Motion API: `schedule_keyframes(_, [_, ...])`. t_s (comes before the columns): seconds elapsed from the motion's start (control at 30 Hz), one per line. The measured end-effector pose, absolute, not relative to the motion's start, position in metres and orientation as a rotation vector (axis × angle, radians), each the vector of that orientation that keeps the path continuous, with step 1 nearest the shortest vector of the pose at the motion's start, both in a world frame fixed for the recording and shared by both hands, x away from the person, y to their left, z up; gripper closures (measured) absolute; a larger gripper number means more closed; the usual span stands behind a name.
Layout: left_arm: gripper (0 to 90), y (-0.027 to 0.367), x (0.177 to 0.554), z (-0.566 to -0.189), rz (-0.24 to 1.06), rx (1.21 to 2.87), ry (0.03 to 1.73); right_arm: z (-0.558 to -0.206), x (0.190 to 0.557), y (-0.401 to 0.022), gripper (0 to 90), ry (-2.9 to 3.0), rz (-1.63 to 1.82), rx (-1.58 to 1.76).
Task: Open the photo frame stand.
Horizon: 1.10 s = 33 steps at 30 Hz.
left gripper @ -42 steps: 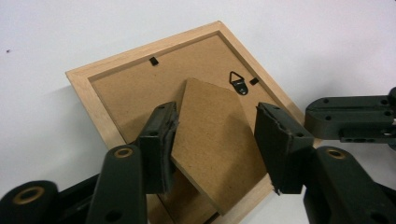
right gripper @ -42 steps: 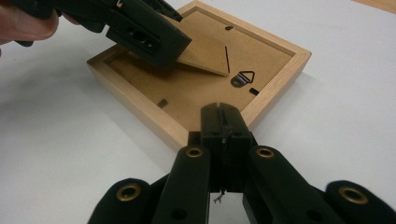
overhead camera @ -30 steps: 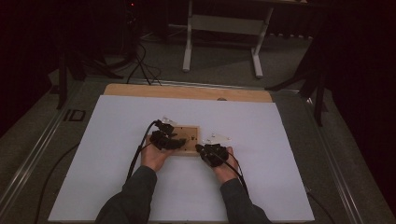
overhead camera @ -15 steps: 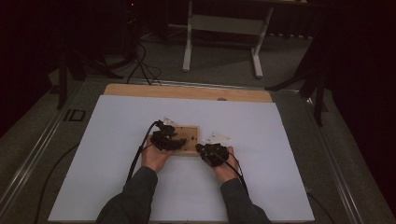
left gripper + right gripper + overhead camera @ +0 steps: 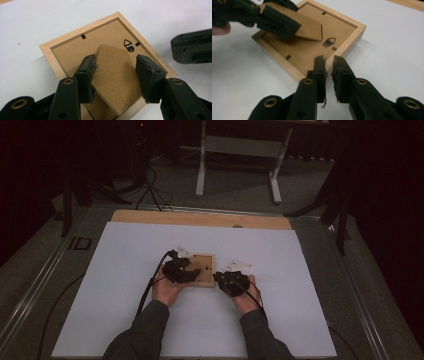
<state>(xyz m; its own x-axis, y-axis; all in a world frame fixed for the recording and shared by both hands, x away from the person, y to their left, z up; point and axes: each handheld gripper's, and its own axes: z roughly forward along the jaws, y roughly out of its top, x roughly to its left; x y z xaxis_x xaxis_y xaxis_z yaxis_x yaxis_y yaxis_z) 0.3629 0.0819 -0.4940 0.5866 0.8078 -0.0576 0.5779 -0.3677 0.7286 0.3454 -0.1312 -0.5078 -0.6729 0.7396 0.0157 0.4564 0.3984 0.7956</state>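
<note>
Picture frame [image 5: 201, 269] is seen face-down near the middle of the white table sheet [image 5: 125, 310], well away from all four edges, a little closer to the near edge than to the far wooden strip [image 5: 200, 218].

High view: frame is read as a small wooden square only, its sides roughly parallel to the sheet edges; both hands and grippers are seen at its near side, left gripper [image 5: 181, 270] over the frame, right gripper [image 5: 231, 281] just off its near right corner. Back detail is not resolved there.

Left gripper view: backing board [image 5: 75, 50], two black turn clips and a triangular hanging ring [image 5: 129, 45] are shown inside the wooden rim. Easel stand [image 5: 117, 77] is pinched across its width by the left gripper [image 5: 116, 75], one pad on each long edge. Stand's long axis runs from the near frame corner to its pointed tip, which points at the hanging ring.

Right gripper view: stand [image 5: 310, 27] is seen lifted at an angle off the backing, which the other views do not make clear. Right gripper [image 5: 328, 61] is slightly parted, jaws just having been opening, nothing between them, tips beside the frame rim [image 5: 352, 37].

Recess inside the rim holds only the backing board and its fittings.
</note>
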Motion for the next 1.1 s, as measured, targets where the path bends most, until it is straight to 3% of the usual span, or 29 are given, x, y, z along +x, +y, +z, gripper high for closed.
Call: schedule_keyframes(1.1, [52.0,0.075,0.342,-0.493,0.565,2.073,1.022,-0.475,0.364,-0.136,73.9,2.265,1.2,1.056])
